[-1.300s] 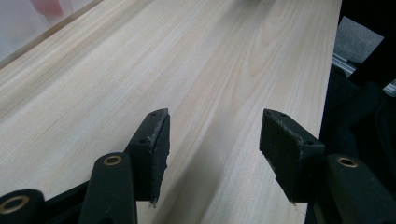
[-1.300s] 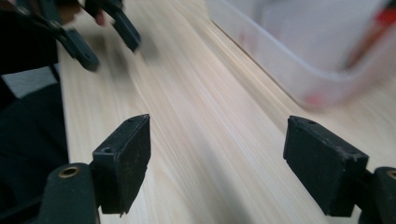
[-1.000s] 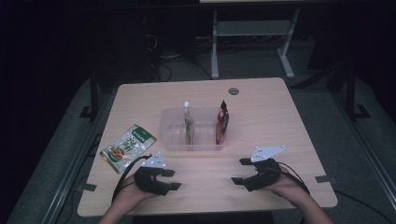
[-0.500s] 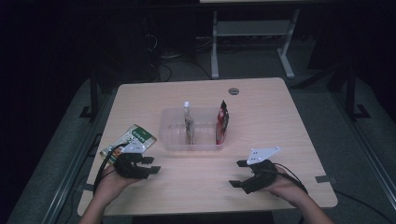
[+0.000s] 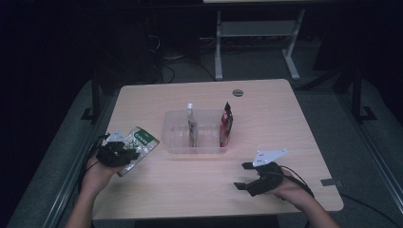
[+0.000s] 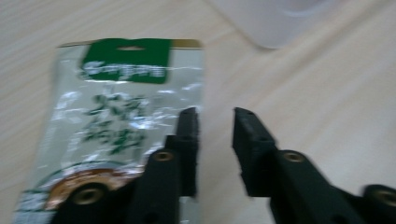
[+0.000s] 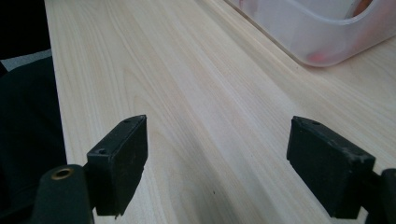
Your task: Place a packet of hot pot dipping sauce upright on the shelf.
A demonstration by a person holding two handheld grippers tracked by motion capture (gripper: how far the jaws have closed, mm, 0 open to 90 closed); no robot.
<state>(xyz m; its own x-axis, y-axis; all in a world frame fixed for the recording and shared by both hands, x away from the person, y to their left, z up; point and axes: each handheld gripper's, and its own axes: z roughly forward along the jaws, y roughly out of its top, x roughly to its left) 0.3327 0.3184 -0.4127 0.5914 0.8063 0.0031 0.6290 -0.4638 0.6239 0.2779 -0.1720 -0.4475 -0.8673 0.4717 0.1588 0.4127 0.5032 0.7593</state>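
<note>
High view: a green-and-silver packet [image 5: 139, 148] is seen lying flat near the worktop's [image 5: 285, 118] left edge, well apart from a clear tray [image 5: 180, 142] at the centre. The left gripper [image 5: 124, 154] is held over the packet's near end. The right gripper [image 5: 243, 175] is held low at the near right.

Left gripper view: its fingers [image 6: 189, 135] have just been closing; a narrow gap is left, nothing is clamped, and the packet's [image 6: 116, 116] right edge is overlapped by 1 finger.

Right gripper view: its fingers [image 7: 121, 158] are spread wide over bare worktop.
</note>
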